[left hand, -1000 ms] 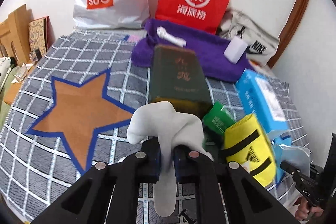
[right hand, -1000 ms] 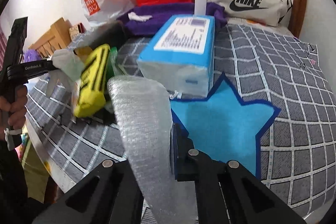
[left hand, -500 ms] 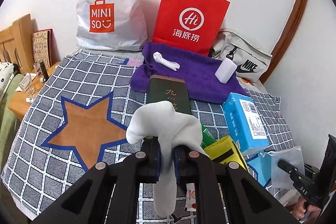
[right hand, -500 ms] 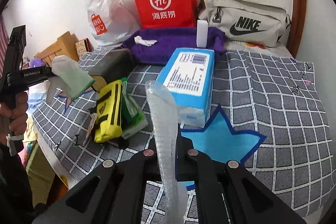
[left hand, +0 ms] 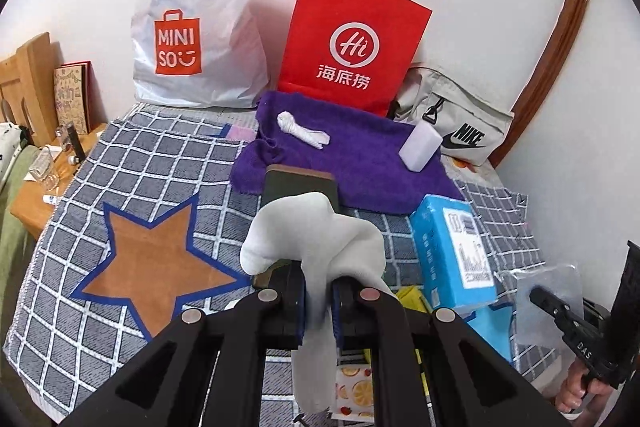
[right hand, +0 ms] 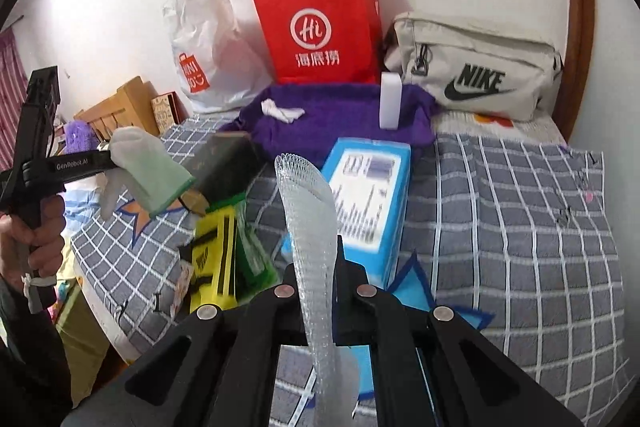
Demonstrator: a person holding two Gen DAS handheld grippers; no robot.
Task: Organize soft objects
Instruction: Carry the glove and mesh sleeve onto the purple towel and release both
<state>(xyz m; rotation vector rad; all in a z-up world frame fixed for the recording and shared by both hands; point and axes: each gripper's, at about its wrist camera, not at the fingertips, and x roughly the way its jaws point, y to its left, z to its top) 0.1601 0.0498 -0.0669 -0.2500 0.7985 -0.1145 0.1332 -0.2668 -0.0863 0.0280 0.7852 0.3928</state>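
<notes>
White sock (left hand: 316,247) pinched in the left gripper (left hand: 318,301); right gripper (right hand: 320,287) jaws clamp bubble wrap (right hand: 310,227) above the checked cloth (right hand: 500,227)

A pale grey-white sock (left hand: 316,251) is pinched between the left jaws, its bulk bunched above them and one end hanging limp below. A clear sheet of bubble wrap (right hand: 310,227) stands clamped between the right jaws, curling forward at the top.
</notes>
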